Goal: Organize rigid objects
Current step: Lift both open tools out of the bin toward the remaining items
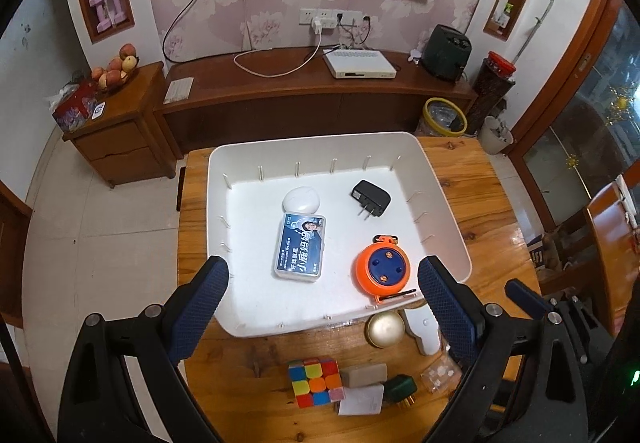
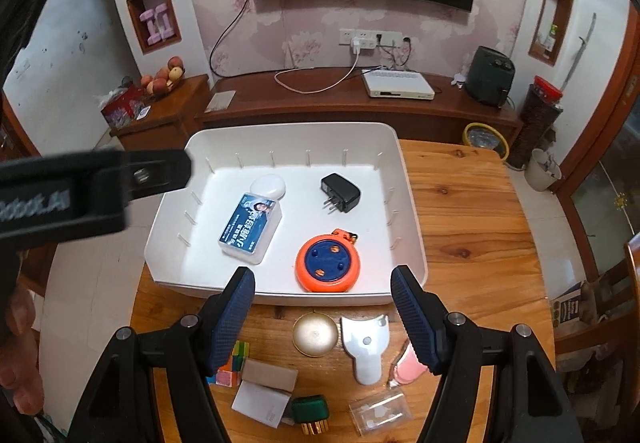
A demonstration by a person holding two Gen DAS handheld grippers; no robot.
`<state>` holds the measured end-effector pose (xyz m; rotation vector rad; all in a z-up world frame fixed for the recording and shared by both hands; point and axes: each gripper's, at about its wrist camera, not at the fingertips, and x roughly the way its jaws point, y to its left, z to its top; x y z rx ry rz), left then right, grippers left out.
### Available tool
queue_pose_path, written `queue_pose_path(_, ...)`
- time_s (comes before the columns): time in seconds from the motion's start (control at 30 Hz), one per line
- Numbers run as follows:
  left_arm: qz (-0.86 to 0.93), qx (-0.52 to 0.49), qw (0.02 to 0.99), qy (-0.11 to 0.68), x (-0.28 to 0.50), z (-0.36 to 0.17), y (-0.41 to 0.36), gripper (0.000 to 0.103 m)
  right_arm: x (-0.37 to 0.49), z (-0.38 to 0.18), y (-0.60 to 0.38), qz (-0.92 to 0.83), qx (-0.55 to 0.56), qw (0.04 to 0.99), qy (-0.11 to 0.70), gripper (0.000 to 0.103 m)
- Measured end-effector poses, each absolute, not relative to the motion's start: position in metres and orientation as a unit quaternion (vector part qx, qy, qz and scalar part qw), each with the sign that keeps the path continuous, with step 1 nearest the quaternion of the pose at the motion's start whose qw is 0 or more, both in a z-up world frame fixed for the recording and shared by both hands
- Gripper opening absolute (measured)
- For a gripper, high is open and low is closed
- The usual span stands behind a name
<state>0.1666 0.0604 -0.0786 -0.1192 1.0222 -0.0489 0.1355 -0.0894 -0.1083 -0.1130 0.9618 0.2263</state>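
A white tray (image 1: 436, 179) (image 2: 408, 179) on the wooden table holds a white oval case (image 1: 301, 199), a blue-labelled clear box (image 1: 301, 246) (image 2: 249, 222), a black plug adapter (image 1: 370, 197) (image 2: 341, 197) and an orange-and-blue cable reel (image 1: 382, 268) (image 2: 327, 262). In front of the tray lie a gold dome (image 1: 385, 329) (image 2: 315, 334), a white flat tool (image 2: 365, 343), a Rubik's cube (image 1: 316, 381), a tan block (image 1: 365, 375), a white card (image 2: 262, 405), a green plug (image 2: 310, 412) and a clear packet (image 2: 380, 413). My left gripper (image 1: 324, 319) and right gripper (image 2: 323, 319) are open and empty, above the tray's near edge.
A pink object (image 2: 406, 365) lies beside the right finger. The left gripper's body (image 2: 80, 187) crosses the right view at left. Beyond the table stand a TV cabinet (image 1: 304, 99), a small drawer chest (image 1: 116, 139) with fruit, and bins (image 1: 444, 117) on the floor.
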Motion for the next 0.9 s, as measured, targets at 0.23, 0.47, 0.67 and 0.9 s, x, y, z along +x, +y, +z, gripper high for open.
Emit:
queue_pose_path(0.23,-0.035,-0.051,0.873,0.483,0.144,-0.072,0.065,0.096,0.118,-0.094,-0.103,0.101,-0.043,0.884,0.454,0.071)
queue_pose_path(0.47,-0.049,-0.043,0.871,0.488,0.122,-0.076,0.062,0.096,0.096,-0.092,-0.116,0.096,-0.033,0.885,0.454,0.071)
queue_pose_path(0.67,-0.061,-0.025,0.860,0.506,0.104,-0.095,0.051,0.096,0.077,-0.107,-0.122,0.095,-0.026,0.876,0.472,0.071)
queue_pose_path(0.9,-0.059,-0.019,0.836,0.546,0.093,-0.133,0.043,0.096,0.060,-0.141,-0.134,0.104,-0.020,0.857,0.504,0.071)
